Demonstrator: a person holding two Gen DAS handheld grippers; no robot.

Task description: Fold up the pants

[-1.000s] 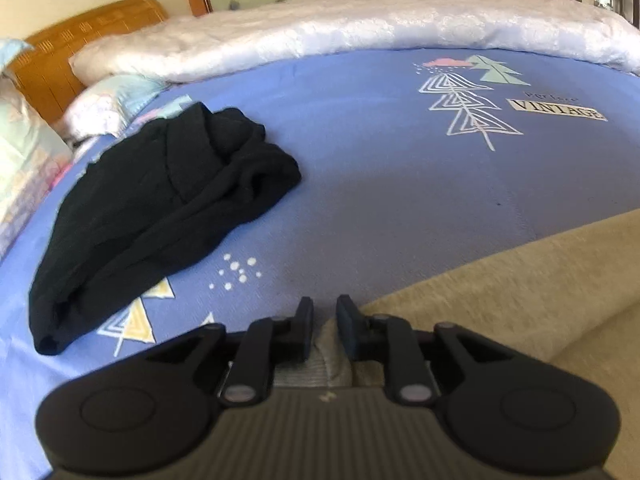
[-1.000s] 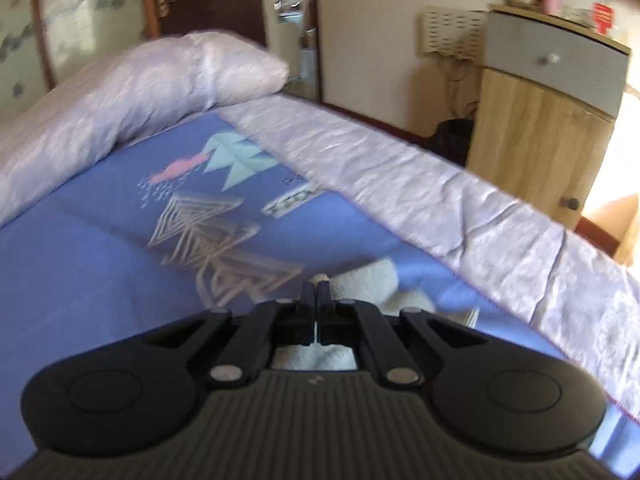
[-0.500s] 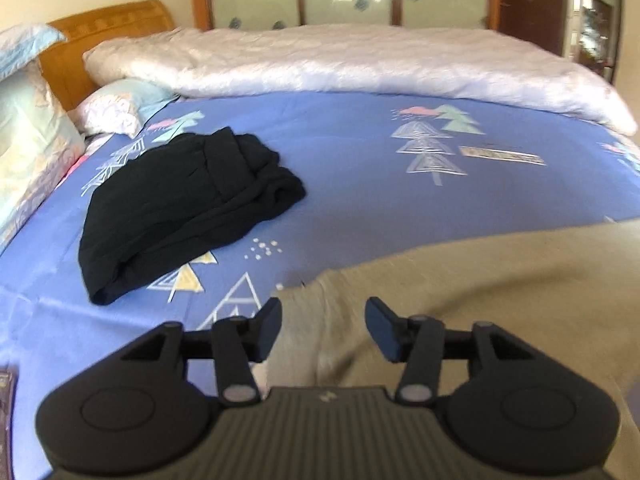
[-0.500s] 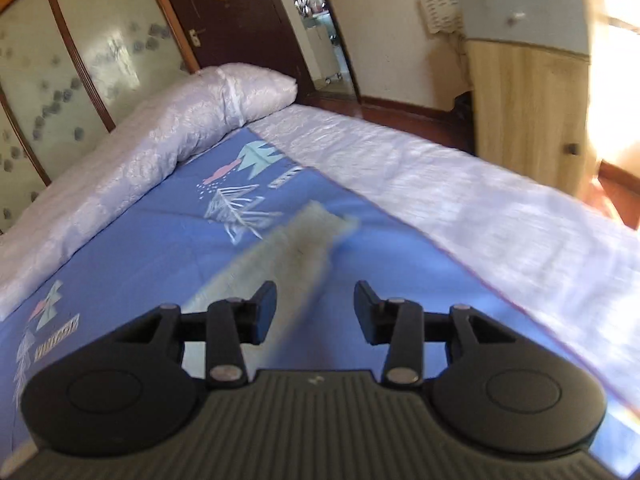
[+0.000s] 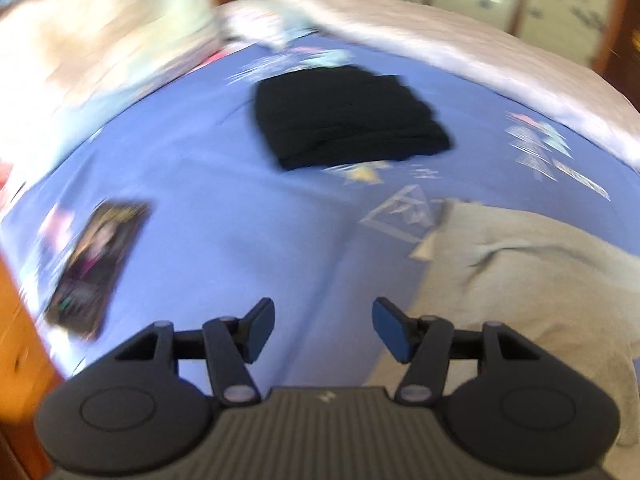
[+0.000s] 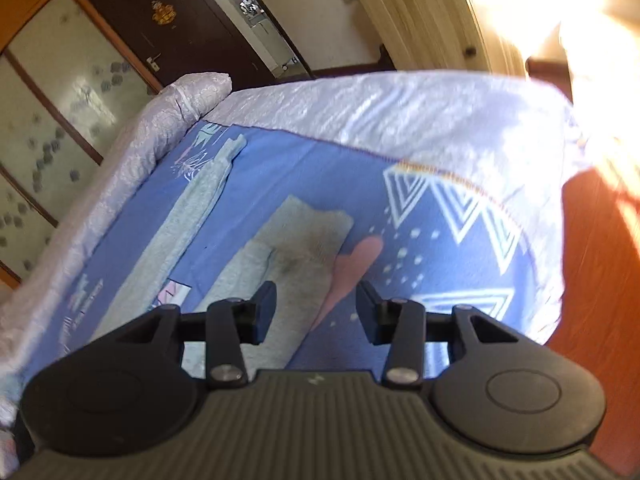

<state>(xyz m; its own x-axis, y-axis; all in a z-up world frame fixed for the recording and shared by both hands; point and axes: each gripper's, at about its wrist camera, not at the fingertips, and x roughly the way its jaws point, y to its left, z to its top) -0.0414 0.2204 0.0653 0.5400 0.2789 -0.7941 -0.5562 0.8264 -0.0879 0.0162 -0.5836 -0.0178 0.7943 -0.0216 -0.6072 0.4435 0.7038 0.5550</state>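
The beige pants [image 5: 520, 280] lie rumpled on the blue patterned bed sheet [image 5: 240, 220], to the right of my left gripper [image 5: 323, 324]. Its jaws are opening, with only sheet showing between them. In the right wrist view the pants' two legs lie spread apart on the sheet: the nearer leg [image 6: 296, 248] ends in its cuff just ahead of my right gripper [image 6: 316, 308], and the farther leg [image 6: 188, 216] runs towards the rolled quilt. The right gripper is open above the nearer leg and holds nothing. Both views are tilted and partly blurred.
A folded black garment [image 5: 344, 120] lies further up the bed. A dark book or magazine [image 5: 96, 264] rests near the left bed edge. Pillows [image 5: 120, 40] lie at the head end. A white quilt [image 6: 400, 112] covers the foot end, with the orange floor [image 6: 600, 280] beyond it.
Both grippers were shut on beige cloth and have opened and let it go. Each has pulled back and rolled; the left one has swung left, off the pants.
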